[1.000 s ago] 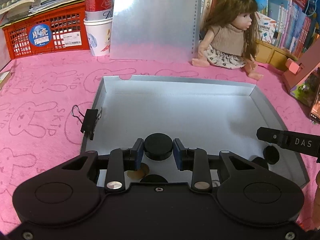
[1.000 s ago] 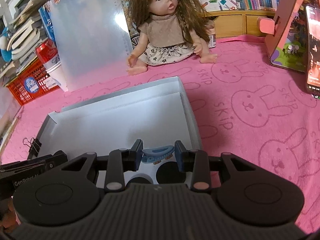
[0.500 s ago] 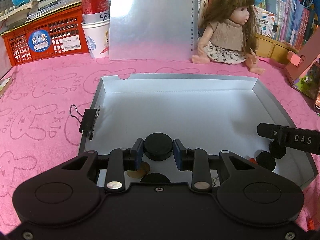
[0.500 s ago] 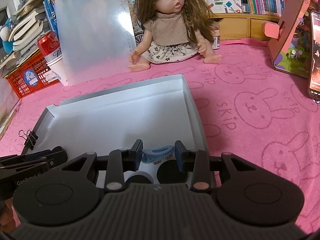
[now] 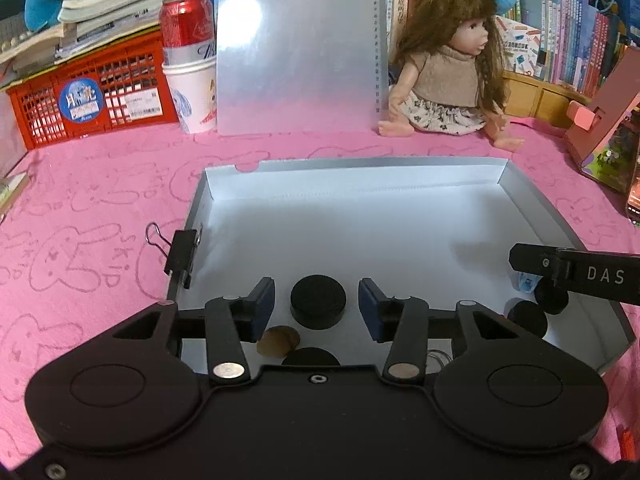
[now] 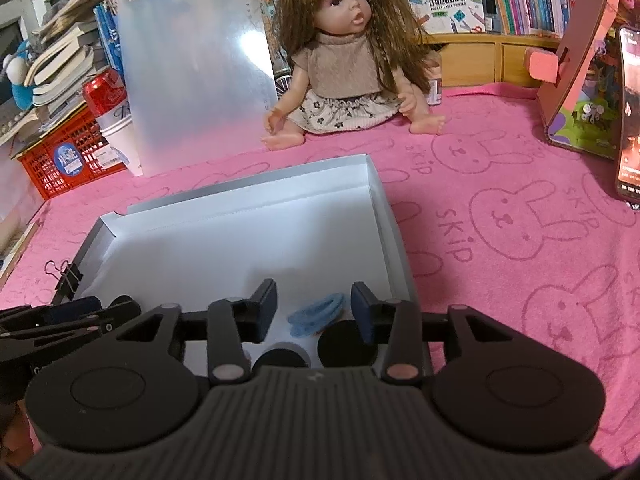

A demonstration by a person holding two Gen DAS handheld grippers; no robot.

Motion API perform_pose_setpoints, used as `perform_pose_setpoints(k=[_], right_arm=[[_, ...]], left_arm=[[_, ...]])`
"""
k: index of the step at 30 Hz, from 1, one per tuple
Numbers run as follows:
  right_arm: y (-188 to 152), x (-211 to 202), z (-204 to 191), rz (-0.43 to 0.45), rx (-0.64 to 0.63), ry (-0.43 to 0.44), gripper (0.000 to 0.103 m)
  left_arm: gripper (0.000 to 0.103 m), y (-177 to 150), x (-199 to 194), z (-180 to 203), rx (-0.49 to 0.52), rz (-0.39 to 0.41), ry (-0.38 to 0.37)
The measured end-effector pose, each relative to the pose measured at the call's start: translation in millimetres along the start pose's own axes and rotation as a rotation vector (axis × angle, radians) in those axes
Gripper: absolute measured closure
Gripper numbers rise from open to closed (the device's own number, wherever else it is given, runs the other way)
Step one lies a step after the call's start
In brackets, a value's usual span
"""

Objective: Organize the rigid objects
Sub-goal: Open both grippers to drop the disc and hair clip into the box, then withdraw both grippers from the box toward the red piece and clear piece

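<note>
A shallow white box lies on the pink cloth. My left gripper is open over its near left part, with a black round puck lying free on the box floor between the fingers. A brown disc and another black puck lie just below. My right gripper is open over the near right corner of the box, with a blue hair clip lying between its fingers. Two black pucks lie beside the clip.
A black binder clip grips the box's left wall. A doll, a clear clipboard, a red basket, a can in a paper cup and books stand behind. A pink cardboard stand and a phone are at right.
Both grippers have opened wide. The black puck and the blue hair clip now lie free on the box floor. Both grippers have pulled back slightly.
</note>
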State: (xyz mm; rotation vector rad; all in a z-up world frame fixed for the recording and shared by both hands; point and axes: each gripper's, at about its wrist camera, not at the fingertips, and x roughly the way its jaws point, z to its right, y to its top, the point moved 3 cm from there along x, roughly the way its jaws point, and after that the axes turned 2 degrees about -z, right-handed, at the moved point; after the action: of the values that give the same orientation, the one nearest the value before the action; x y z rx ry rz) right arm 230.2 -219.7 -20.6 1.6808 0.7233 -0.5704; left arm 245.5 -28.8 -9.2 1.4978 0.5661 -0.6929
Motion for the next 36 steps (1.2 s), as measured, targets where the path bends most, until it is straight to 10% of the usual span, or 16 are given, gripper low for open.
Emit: perform_pose_setpoints(k=[13, 36], right_arm=[[-4, -33, -7, 0.083, -0.058, 0.015, 0.026], [-42, -100, -17, 0.207, -0.116, 0.094, 0.009]], left_arm=[[0.03, -5, -37, -1, 0.006, 0.065, -0.014], [0.018, -45, -110, -1, 0.02, 0.165, -0.087]])
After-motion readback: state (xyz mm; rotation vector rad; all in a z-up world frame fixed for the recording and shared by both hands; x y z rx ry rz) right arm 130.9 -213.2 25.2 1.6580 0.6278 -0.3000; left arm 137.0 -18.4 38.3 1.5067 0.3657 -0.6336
